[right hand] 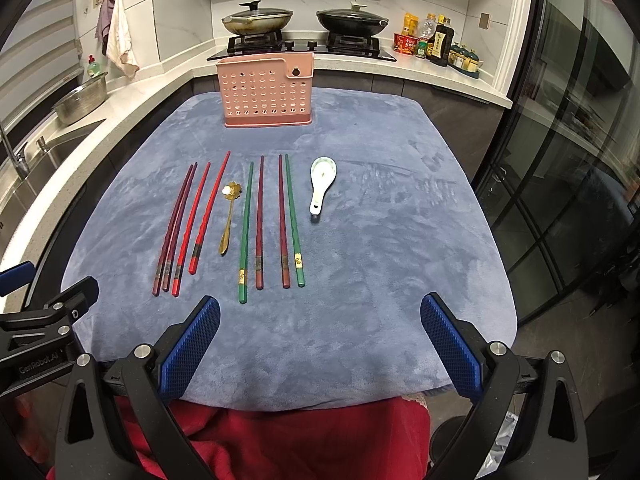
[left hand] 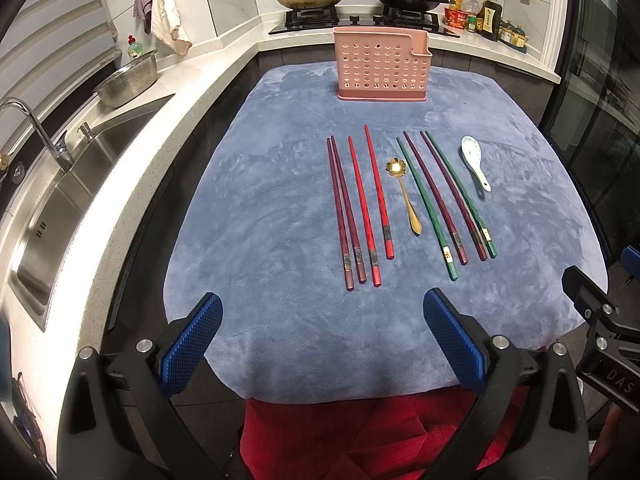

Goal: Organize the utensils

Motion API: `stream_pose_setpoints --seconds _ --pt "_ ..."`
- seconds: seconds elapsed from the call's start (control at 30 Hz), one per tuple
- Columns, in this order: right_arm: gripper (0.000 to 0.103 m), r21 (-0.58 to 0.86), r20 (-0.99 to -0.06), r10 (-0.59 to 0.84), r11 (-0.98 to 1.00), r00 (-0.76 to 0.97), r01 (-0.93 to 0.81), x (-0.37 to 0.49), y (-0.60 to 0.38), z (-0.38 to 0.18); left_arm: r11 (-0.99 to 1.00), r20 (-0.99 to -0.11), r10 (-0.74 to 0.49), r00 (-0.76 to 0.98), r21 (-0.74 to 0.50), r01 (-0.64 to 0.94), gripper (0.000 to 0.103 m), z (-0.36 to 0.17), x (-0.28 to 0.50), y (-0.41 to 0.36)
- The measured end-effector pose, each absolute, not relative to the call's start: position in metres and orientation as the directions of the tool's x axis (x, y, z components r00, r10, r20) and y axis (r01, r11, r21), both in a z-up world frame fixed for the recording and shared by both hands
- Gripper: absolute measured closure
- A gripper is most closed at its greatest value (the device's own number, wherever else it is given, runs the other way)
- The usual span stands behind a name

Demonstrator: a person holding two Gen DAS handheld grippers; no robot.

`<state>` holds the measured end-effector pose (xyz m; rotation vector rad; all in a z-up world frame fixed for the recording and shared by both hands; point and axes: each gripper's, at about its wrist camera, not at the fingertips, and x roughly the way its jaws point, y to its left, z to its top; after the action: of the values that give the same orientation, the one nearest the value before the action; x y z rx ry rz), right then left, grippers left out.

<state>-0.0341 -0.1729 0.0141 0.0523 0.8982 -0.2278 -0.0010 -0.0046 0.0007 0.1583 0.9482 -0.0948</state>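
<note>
A pink perforated utensil holder [left hand: 382,65] [right hand: 266,94] stands upright at the far end of a blue cloth [left hand: 260,220] [right hand: 380,240]. Several chopsticks lie side by side: dark red ones [left hand: 344,212] [right hand: 176,220], bright red ones [left hand: 370,200] [right hand: 200,216], green and maroon ones [left hand: 448,200] [right hand: 272,220]. A gold spoon [left hand: 404,196] [right hand: 228,216] lies between them. A white ceramic spoon [left hand: 475,162] [right hand: 322,182] lies at the right. My left gripper [left hand: 322,320] and right gripper [right hand: 320,320] are open and empty, near the cloth's front edge.
A steel sink [left hand: 60,192] with faucet and colander [left hand: 128,80] is on the left counter. A stove with two lidded pans [right hand: 258,20] and bottles [right hand: 436,40] is behind. Glass doors [right hand: 560,160] are at the right. Red fabric [right hand: 300,440] hangs below the cloth.
</note>
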Motion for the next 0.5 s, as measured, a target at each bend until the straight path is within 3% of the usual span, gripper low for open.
stream_pose_setpoints --seconds 0.5 --pt "0.007 -0.049 -0.781 -0.173 0.975 0.601 0.218 -0.0349 -0.1725 0.0134 0.984 -0.815 -0.011 0.579 0.093 0.15 0.007 0.0007 -0.0012 -0.0044"
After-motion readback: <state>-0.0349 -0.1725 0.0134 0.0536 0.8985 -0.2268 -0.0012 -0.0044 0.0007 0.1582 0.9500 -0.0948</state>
